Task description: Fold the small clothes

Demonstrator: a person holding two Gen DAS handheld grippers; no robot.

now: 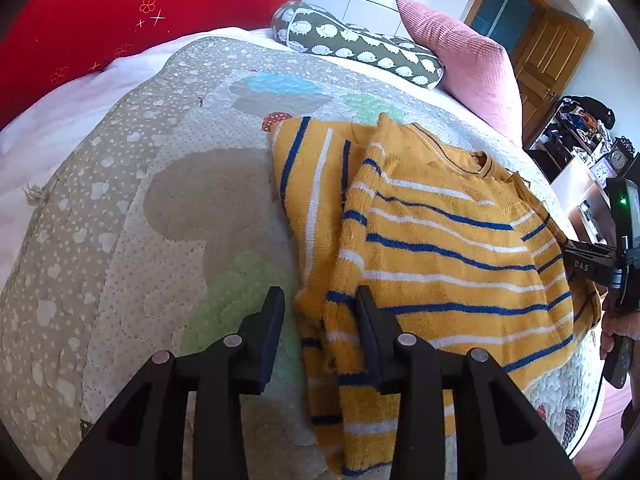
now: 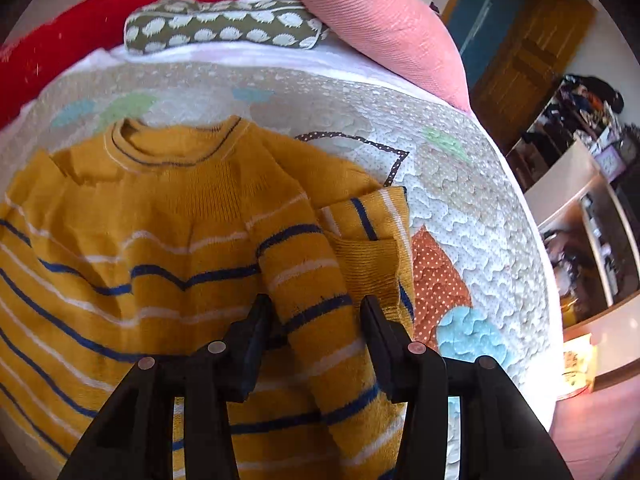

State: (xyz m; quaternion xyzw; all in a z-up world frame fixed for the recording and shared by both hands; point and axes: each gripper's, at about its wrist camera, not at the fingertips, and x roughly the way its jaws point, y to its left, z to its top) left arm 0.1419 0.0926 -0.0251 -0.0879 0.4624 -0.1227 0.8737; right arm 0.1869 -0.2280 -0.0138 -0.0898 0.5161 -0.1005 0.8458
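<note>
Sweater (image 2: 168,248): it lies flat on the quilt (image 2: 472,216), under and in front of both my grippers, so I can fold it.
Sleeve (image 2: 312,296): it runs between my right gripper (image 2: 314,312) jaws. They stand partly apart, and I cannot tell if they pinch it.
Left gripper (image 1: 320,300): partly apart, holding nothing. One finger is over the sweater's edge, one over the quilt.
Pillows (image 1: 460,60): far ahead, well away.
In the way: nothing I can see.
</note>
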